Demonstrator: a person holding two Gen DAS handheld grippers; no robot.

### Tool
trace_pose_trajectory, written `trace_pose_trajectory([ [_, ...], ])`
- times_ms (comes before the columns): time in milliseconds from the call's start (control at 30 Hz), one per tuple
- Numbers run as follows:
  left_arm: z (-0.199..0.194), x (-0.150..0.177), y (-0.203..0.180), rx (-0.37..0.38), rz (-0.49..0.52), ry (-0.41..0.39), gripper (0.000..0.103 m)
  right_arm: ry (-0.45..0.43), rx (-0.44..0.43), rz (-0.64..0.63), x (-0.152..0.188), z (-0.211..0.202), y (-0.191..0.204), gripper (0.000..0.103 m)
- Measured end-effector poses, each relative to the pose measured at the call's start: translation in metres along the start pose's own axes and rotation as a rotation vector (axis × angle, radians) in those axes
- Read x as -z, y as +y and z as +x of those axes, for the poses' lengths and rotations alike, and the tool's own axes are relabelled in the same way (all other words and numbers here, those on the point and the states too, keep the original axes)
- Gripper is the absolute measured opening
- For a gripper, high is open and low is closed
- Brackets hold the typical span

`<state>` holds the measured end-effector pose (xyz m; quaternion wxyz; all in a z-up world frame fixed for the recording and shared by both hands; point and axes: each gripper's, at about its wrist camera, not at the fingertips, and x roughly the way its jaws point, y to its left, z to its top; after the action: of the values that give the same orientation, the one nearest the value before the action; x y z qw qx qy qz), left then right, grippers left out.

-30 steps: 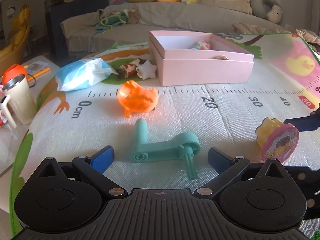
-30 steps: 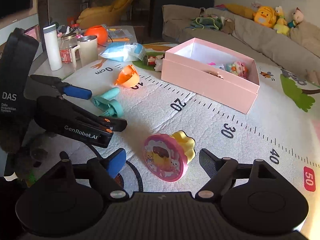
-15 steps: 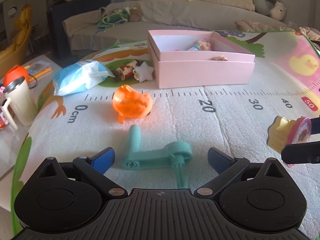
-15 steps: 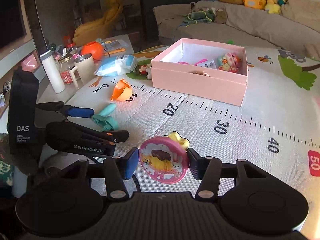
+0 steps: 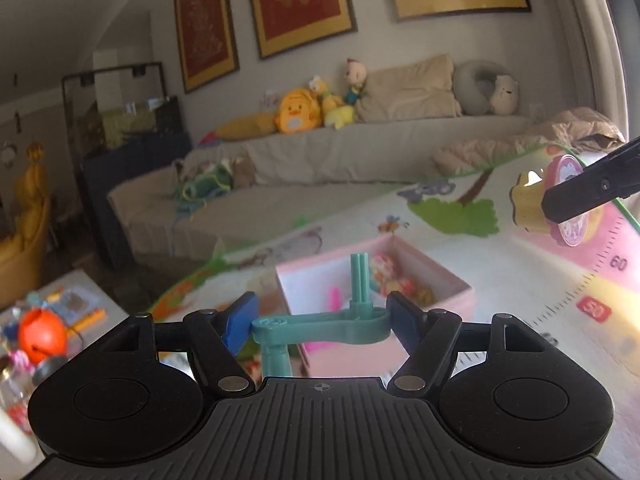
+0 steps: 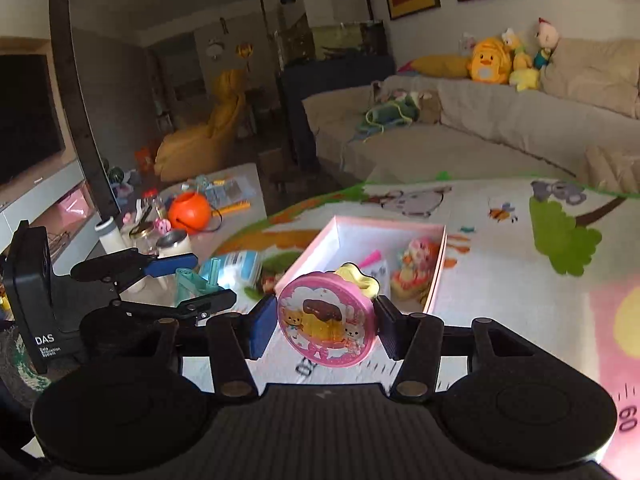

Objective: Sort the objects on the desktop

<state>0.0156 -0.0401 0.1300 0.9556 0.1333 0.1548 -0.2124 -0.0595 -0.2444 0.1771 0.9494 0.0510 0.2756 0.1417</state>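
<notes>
Teal plastic crank (image 5: 320,326) pinched in left hand-held gripper (image 5: 322,322); right hand-held gripper (image 6: 324,326) clamps round pink glossy toy (image 6: 326,320).

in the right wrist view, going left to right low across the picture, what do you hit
left gripper holding the teal crank toy → blue-white packet → round pink toy clamped in the right gripper → pink box → green tree print on the play mat
</notes>
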Motion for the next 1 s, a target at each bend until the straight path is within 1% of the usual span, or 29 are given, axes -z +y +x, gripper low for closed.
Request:
trace_pose_trajectory([
  [133,0.06,-0.025,-0.002,-0.005,0.015,-0.046,0.076,0.014,0.007,0.05,-0.034,0.047,-0.019,0.052],
  [200,0.092,-0.031,0.001,0.016,0.012,-0.038,0.09,0.023,0.026,0.068,-0.043,0.074,-0.03,0.053],
  [233,0.101,-0.031,0.006,0.015,-0.006,-0.026,0.09,0.036,0.045,0.086,-0.046,0.091,-0.036,0.053],
  [267,0.105,-0.03,0.013,0.015,-0.04,-0.012,0.09,0.049,0.064,0.105,-0.046,0.103,-0.043,0.054],
  [333,0.096,-0.018,0.03,0.035,-0.107,0.003,0.096,0.079,0.081,0.141,-0.041,0.121,-0.055,0.054],
  [367,0.087,-0.009,0.037,0.032,-0.127,0.013,0.098,0.083,0.078,0.152,-0.034,0.124,-0.059,0.054],
  [433,0.07,0.015,0.046,0.021,-0.138,0.051,0.099,0.083,0.078,0.126,-0.017,0.125,-0.058,0.055],
  [500,0.056,0.041,0.052,0.016,-0.144,0.099,0.1,0.096,0.076,0.057,0.001,0.126,-0.046,0.056],
  [567,0.047,0.066,0.059,-0.004,-0.149,0.169,0.1,0.129,0.069,-0.019,0.017,0.133,-0.026,0.057],
  [667,0.032,0.098,0.075,-0.096,-0.158,0.257,0.1,0.166,0.04,-0.124,0.034,0.145,0.01,0.057],
  [733,0.024,0.111,0.091,-0.152,-0.2,0.294,0.1,0.191,0.004,-0.191,0.042,0.158,0.035,0.061],
  [800,0.016,0.119,0.109,-0.177,-0.255,0.307,0.101,0.214,-0.039,-0.238,0.048,0.17,0.06,0.065],
  [900,0.006,0.124,0.124,-0.202,-0.284,0.294,0.101,0.241,-0.096,-0.289,0.058,0.189,0.097,0.065],
  [933,0.002,0.125,0.127,-0.201,-0.293,0.287,0.101,0.245,-0.1,-0.306,0.059,0.196,0.108,0.064],
  [1000,-0.004,0.128,0.133,-0.198,-0.311,0.274,0.102,0.221,-0.082,-0.331,0.052,0.206,0.122,0.062],
])
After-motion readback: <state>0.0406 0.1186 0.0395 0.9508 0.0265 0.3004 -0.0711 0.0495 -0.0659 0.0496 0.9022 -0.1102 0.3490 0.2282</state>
